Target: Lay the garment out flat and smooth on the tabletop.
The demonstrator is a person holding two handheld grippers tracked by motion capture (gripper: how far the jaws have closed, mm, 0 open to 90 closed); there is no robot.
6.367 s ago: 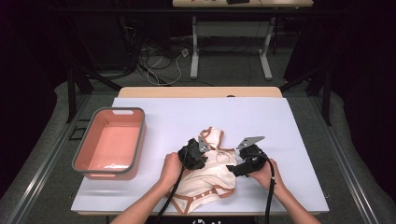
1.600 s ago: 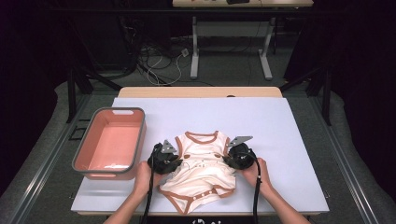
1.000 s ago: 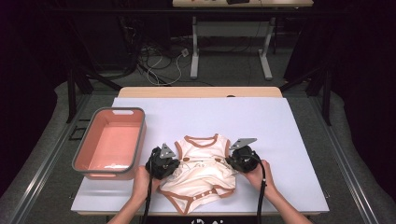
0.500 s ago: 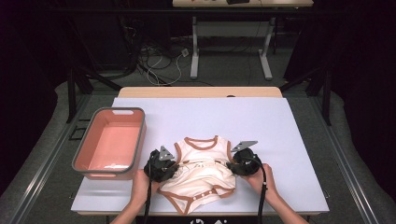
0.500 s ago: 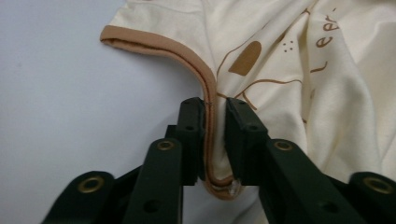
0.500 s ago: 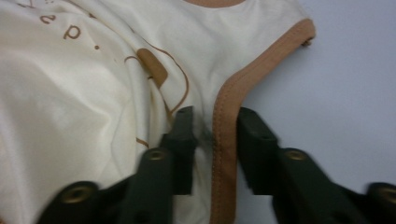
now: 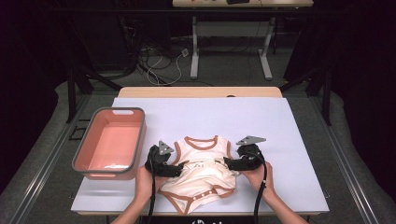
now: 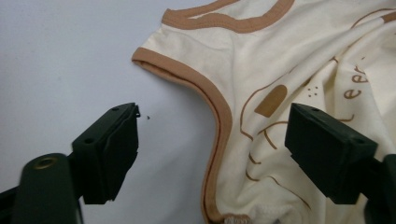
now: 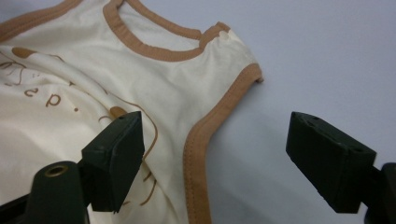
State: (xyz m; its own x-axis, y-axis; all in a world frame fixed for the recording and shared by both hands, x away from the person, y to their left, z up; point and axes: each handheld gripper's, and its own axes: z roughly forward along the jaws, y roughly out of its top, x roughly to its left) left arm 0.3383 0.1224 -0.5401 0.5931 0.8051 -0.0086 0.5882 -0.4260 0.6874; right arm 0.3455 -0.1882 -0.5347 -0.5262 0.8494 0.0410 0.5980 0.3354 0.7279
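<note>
A cream baby bodysuit [image 7: 201, 168] with brown trim lies on the pale table, neck opening toward the far side. My left gripper [image 7: 176, 167] sits at its left armhole, open, one jaw over bare table and the other over the printed front [image 8: 280, 116]. My right gripper [image 7: 229, 162] sits at the right armhole, open, straddling the brown armhole trim [image 9: 210, 130]. Neither holds cloth. In the left gripper view the left gripper [image 8: 212, 154] spans the trim edge; in the right gripper view the right gripper [image 9: 215, 163] does the same.
A pink tub with a grey rim [image 7: 84, 154] stands on the table's left side, nothing in it. Bare pale table [image 7: 224, 116] stretches beyond and to the right of the bodysuit. Desk legs and cables lie on the floor past the far edge.
The bodysuit has gone from a bunched heap to lying spread out. Both grippers have drawn back toward me, to the armholes.
</note>
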